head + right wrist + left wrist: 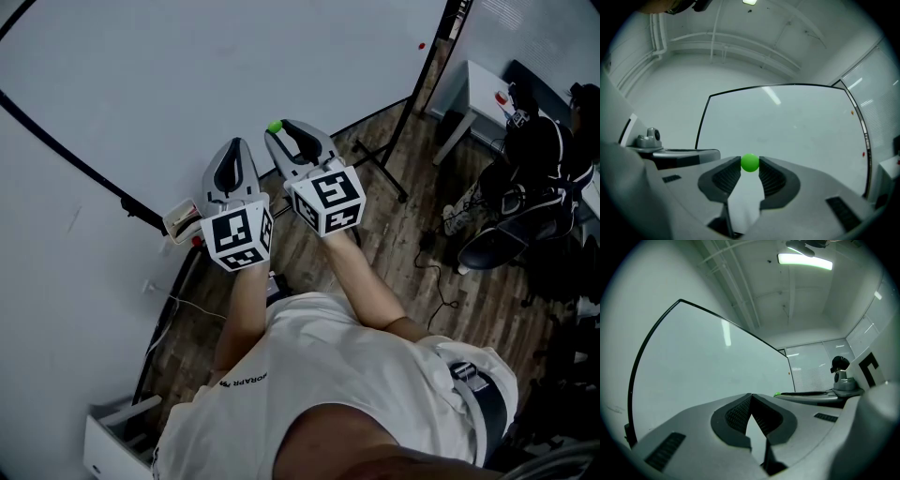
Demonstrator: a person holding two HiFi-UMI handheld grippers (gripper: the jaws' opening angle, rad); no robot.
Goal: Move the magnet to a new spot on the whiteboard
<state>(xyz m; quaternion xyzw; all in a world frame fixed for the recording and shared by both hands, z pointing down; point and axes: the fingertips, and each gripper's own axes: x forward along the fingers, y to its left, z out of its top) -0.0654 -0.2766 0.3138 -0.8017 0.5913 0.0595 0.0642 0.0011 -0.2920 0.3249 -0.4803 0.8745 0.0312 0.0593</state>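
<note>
Right tongs (749,165) pinch a small green ball magnet (750,162) at their very tips. The ribbed pads press on its two sides, with nothing else between them. Left tongs (751,396) sit just to their left, tips closed together and empty.

Beyond both stands the whiteboard (787,117). Its whole black frame fits in the right gripper view, so the magnet looks to be held off the surface rather than on it. A small red dot (421,45), probably another magnet, sits at the far right of the board. A pale block, perhaps an eraser (183,220), rests at the board's near left edge, and wooden floor (412,281) lies below.

The main risk is the grip. A round ball caught only at the tips can squirt out if the squeeze shifts or the tongs tilt, and it would then drop to the floor and roll away. Letting go before the ball meets the board would end the same way. Close to the surface, the magnet's pull may snatch it sideways out of the pads, so it lands off the chosen spot. With the left tongs this near, a nudge between the two tools could also jar the ball loose.
</note>
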